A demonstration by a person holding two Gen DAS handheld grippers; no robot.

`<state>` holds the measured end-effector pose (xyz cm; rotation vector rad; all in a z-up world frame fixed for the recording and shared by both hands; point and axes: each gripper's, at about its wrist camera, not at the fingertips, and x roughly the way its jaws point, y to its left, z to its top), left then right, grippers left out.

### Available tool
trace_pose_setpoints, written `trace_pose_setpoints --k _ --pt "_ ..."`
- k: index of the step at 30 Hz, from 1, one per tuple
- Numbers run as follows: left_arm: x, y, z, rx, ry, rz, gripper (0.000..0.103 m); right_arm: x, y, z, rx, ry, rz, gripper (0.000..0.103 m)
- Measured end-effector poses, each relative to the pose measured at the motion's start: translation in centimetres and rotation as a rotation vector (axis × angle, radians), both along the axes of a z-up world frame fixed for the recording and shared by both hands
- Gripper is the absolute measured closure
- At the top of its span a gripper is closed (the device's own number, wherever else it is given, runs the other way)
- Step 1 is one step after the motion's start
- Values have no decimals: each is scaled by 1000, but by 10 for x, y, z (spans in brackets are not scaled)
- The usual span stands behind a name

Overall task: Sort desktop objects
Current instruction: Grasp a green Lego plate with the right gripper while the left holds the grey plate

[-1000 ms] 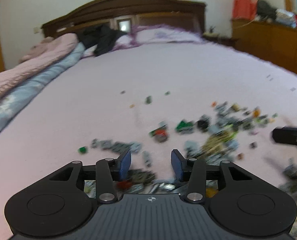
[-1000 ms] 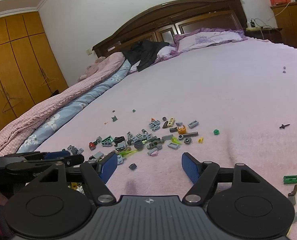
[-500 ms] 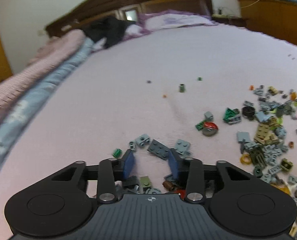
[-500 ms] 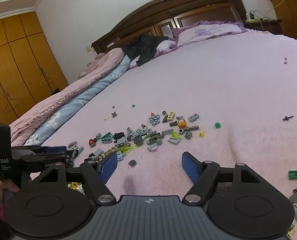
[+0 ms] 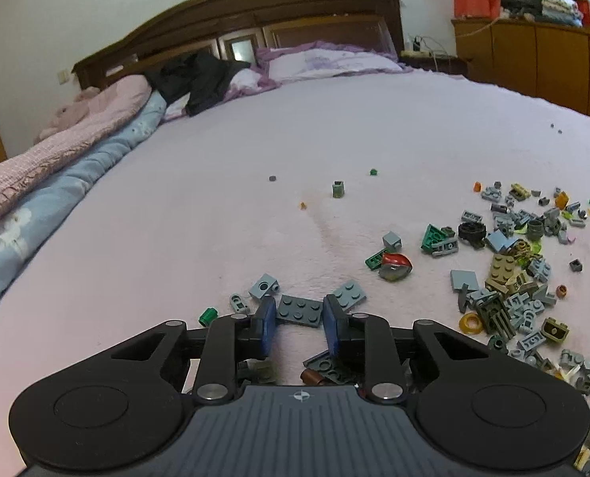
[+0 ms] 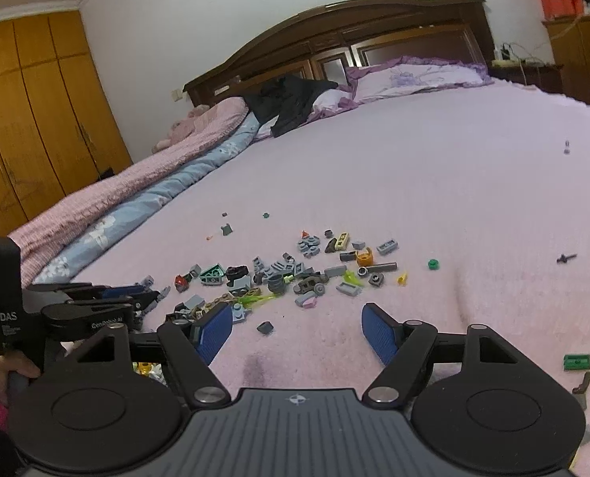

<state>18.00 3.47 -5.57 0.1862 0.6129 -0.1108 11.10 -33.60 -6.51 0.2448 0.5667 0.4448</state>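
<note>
- Many small toy bricks (image 5: pixel 505 274) lie scattered on the pink bedspread (image 5: pixel 334 127), thickest at the right of the left wrist view.
- One dark grey flat plate (image 5: pixel 299 311) lies just ahead of the left gripper (image 5: pixel 298 328), its long axis running left to right; the fingers stand narrowly apart, holding nothing.
- Wide-spread, the right gripper (image 6: pixel 296 332) is empty over bare bedspread.
- Open bedspread stretches toward the headboard (image 5: pixel 239 20); folded quilts (image 5: pixel 56 167) edge the left.
</note>
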Motion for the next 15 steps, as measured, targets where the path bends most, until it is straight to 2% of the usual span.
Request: trace_pose_setpoints --k 1,4,6,8,11,13,15 --pt "-1 1 0 -8 -7 0 76 -1 4 3 -22 -9 -2 29" --pt "-9 17 5 -114 -28 13 76 -5 24 18 -113 -61 47 28" --pt "-13 29 7 -182 -33 19 76 -5 45 30 -205 -123 143 28" --pt "-13 37 5 -224 -29 26 76 -2 72 37 -319 -203 285 33" --pt "-14 48 2 -277 -26 37 76 16 108 37 -434 -224 421 45" --pt "-15 55 1 -314 -27 44 76 33 123 32 -448 -173 415 55" --pt "-15 62 -1 -351 -24 51 76 48 131 28 -461 -152 393 56"
